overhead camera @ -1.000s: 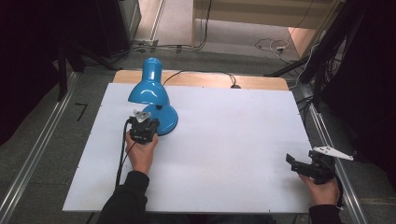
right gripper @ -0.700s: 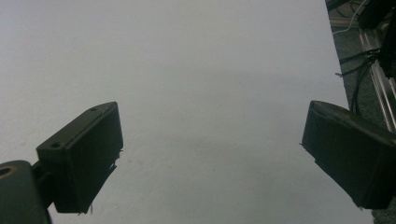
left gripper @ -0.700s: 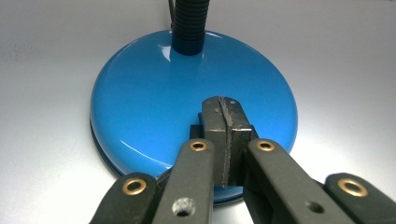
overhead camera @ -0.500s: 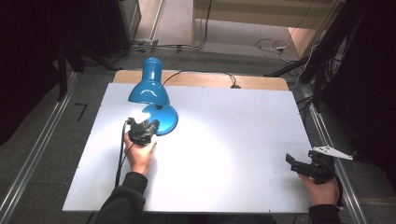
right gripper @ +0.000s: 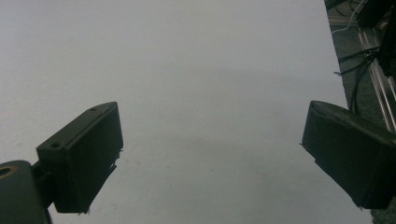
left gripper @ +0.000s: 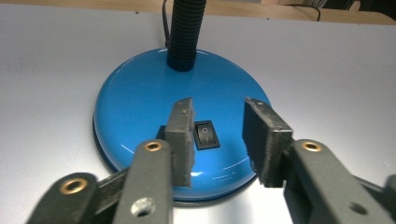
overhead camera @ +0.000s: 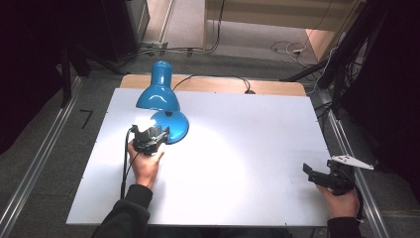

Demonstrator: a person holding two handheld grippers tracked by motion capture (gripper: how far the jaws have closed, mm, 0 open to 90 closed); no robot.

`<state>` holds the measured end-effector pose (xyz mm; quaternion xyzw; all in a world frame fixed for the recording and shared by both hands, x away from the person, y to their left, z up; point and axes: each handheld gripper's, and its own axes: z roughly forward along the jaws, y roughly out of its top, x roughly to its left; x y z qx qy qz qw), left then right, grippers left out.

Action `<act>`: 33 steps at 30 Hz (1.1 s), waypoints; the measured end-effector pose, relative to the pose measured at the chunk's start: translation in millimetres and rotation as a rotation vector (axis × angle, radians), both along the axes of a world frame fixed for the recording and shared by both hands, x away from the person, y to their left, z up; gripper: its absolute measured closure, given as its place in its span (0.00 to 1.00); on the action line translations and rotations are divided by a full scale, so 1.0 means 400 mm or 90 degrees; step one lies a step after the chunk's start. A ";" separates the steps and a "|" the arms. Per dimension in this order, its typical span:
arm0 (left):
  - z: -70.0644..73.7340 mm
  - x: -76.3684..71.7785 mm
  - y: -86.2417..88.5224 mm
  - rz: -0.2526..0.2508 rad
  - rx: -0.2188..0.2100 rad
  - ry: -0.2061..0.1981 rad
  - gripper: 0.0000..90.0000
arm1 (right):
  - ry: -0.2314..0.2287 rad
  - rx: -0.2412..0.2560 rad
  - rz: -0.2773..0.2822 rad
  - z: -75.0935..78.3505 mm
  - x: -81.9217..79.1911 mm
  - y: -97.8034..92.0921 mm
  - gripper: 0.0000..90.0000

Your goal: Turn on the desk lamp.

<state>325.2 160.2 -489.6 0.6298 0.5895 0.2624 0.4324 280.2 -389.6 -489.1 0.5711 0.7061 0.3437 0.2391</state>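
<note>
In the high view, two dark sleeves are coming in from the bottom edge, each hand holding a gripper over the white table. The right gripper is sitting nearest, at about 4 o'clock on the table close to its right edge, with the grey three-cornered plate lying on top of it. Its jaws are standing wide apart with nothing between them; in the right gripper view they are framing bare white surface, and dark cables are showing on the floor past the table edge at 2 o'clock.

Farther in, at about 9 o'clock, the left gripper is reaching to the near rim of the blue lamp base, its black cable trailing back toward the person. In the left gripper view its jaws are hanging partly open over the glossy lamp base, gripping nothing; the black rocker switch is lying in the gap between them, just beside the left-hand pad. Whether a pad is touching the base cannot be told.

Beyond the switch, the black ribbed neck is rising from the base at 12 o'clock. In the high view the blue lamp shade is hanging above the base at 11 o'clock, throwing a bright patch onto the table around the left gripper. The lamp's cord is running along the wooden strip at the far edge
</note>
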 end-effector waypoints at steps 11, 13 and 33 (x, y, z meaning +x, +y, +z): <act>-0.007 -0.018 -0.003 -0.006 0.020 0.017 0.30 | -0.001 0.001 0.001 0.001 -0.002 0.000 0.04; -0.007 -0.023 0.001 -0.005 0.023 0.019 0.27 | 0.000 0.003 -0.001 0.001 -0.001 0.000 0.04; -0.006 -0.066 0.019 0.000 0.028 0.019 0.26 | 0.000 0.005 -0.002 0.001 -0.004 -0.004 0.04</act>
